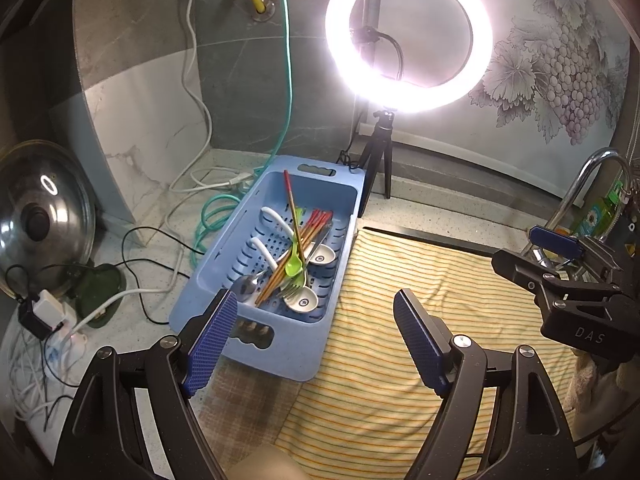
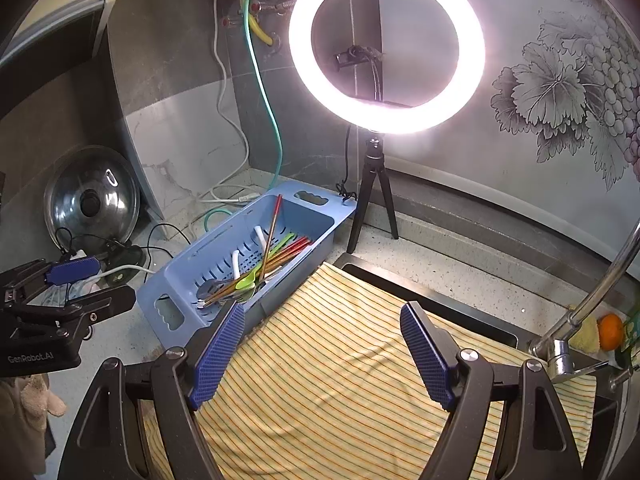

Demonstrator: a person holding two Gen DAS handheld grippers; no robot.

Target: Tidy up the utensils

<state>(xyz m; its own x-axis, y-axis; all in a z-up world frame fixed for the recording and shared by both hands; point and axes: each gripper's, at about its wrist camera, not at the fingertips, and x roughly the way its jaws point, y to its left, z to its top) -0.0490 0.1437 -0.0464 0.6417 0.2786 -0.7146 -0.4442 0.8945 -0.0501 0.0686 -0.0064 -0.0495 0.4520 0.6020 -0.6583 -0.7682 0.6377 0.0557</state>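
Both grippers hang with their jaws apart and nothing between them: the left gripper (image 1: 316, 338) sits over the near end of the blue basket (image 1: 224, 268), and the right gripper (image 2: 322, 350) sits to the right of the basket, above the striped cloth (image 2: 360, 380); all the utensils lie inside the basket in a loose crossed heap, and none lies on the cloth; the scene fits equally a heap waiting to be sorted out onto the cloth and a set gathered back into the basket, so the pictures do not settle which way the work runs; should a piece be lifted, the judgement is that a topmost one comes away most cleanly, gripped on its handle and drawn along its own length, since the pieces overlap and a sideways pull would likely drag its neighbours; within the basket, the red-tipped chopsticks (image 1: 310, 226) fan across the middle, with one single stick leaning up against the far wall; the green spoon (image 1: 294, 266) lies on top of them; a fork (image 1: 294, 286) lies beside it toward the near end; white ceramic spoons (image 1: 302, 302) rest on the basket floor, and a metal spoon (image 1: 246, 285) lies at the near left corner.
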